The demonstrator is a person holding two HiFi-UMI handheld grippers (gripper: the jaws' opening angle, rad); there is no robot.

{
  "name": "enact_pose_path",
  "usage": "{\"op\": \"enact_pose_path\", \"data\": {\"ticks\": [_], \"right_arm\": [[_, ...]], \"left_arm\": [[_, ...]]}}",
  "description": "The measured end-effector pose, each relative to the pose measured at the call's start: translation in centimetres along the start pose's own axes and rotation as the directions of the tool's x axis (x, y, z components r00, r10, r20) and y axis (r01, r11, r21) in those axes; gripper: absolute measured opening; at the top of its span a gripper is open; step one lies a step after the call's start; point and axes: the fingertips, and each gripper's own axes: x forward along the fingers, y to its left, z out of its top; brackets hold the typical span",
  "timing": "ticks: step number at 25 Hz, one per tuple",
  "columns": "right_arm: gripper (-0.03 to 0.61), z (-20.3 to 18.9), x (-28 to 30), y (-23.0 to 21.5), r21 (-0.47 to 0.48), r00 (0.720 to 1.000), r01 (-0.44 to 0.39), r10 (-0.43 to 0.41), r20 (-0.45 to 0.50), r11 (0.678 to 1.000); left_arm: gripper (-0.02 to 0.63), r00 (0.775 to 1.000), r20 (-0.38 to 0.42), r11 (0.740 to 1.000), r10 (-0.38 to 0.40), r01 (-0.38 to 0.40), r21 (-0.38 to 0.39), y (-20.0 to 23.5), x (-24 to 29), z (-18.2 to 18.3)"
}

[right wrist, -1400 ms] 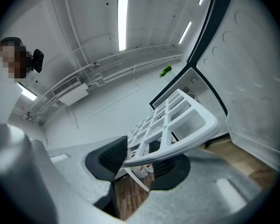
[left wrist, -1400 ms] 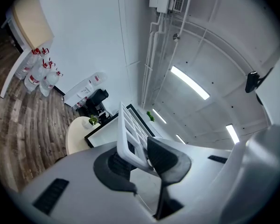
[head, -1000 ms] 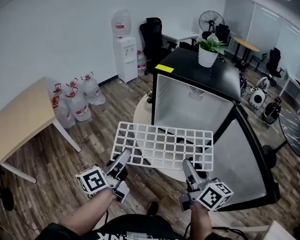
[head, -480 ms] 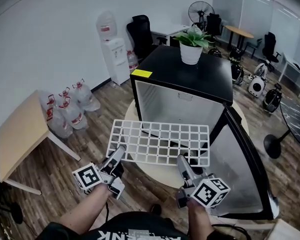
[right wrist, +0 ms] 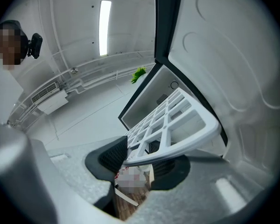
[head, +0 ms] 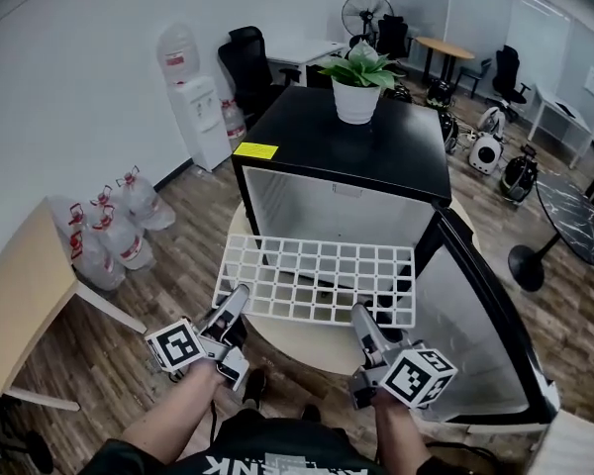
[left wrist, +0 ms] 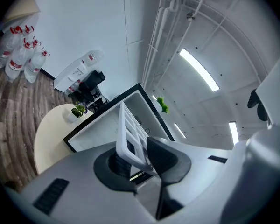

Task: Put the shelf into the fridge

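A white grid shelf [head: 322,280] hangs level in front of the black fridge [head: 376,146], whose white inside [head: 342,216] faces me. My left gripper [head: 236,303] is shut on the shelf's near left edge, and my right gripper [head: 361,318] is shut on its near right edge. In the left gripper view the shelf [left wrist: 130,136] runs edge-on between the dark pads toward the fridge opening [left wrist: 100,125]. The right gripper view shows the shelf [right wrist: 170,125] clamped between the pads, with the fridge door [right wrist: 224,55] close on the right.
The fridge door [head: 475,334] stands open to the right. A potted plant [head: 356,82] sits on the fridge top. The fridge rests on a round pale table [head: 297,334]. Water bottles [head: 114,226] and a wooden table [head: 20,295] stand at the left, a water dispenser [head: 193,102] behind.
Both grippers have carried the shelf closer to the fridge opening; the fridge now looms larger and more central in the head view. The grips on the shelf are unchanged.
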Motion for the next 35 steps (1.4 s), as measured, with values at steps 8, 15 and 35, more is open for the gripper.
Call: {"op": "enact_pose_path", "data": {"ticks": [8,15,35], "right_arm": [[0.138,0.3,1.8,-2.2,0.047,0.992,0.104,-0.108,0.069,0.993],[0.138,1.0,4.4,-2.8,0.065,0.983,0.152,-0.158,0.096,0.986],[0.138,1.7,5.2,-4.9,0.086,0.967,0.228,-0.236,0.098,0.97]], "left_arm": [[0.086,0.982,-0.156,0.973,0.107,-0.07,0.221,4.4,3.5,2.6],[0.083,0.974,-0.226,0.989,-0.031,0.062,0.132,3.9,7.1,4.6],[0.08,0.95,-0.291,0.991,-0.11,0.128,0.042,4.6,10.3,4.0]]}}
